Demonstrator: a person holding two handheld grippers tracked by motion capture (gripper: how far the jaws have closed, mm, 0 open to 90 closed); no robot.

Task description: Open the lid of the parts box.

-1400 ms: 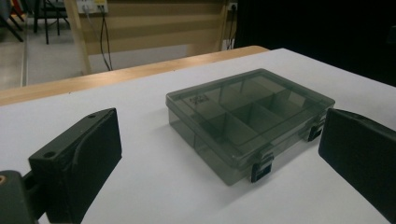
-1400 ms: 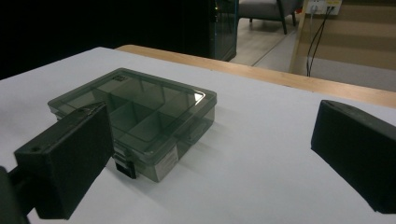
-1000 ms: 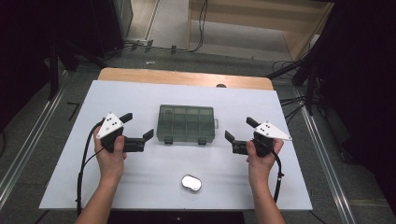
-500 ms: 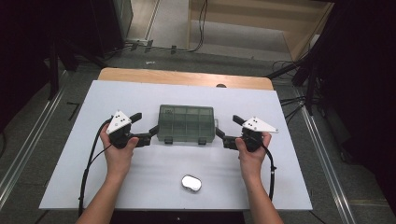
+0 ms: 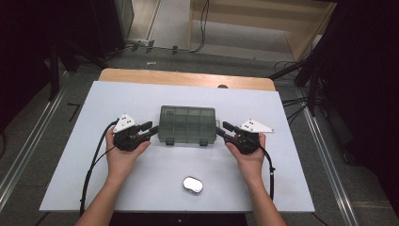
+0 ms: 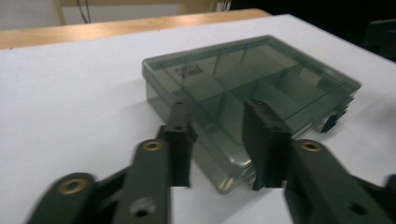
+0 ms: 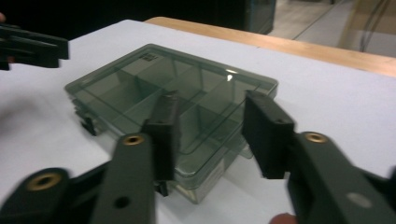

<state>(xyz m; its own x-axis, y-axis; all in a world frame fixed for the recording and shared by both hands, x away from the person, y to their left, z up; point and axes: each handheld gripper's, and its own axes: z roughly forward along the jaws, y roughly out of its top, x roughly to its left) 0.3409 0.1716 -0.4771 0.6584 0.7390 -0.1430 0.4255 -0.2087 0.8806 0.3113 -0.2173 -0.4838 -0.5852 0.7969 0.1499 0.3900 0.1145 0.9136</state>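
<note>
With my left gripper (image 5: 149, 131) and right gripper (image 5: 222, 131) just closing on opposite ends of the compartment box (image 5: 187, 124) mid-table, pads seemingly not yet pressing, uneven bite on the smooth corners could skew it.

No legible txt anywhere. Small dark printed mark on lid of compartment box (image 6: 187, 71), also near lid corner (image 7: 149, 58); too blurred to read.
</note>
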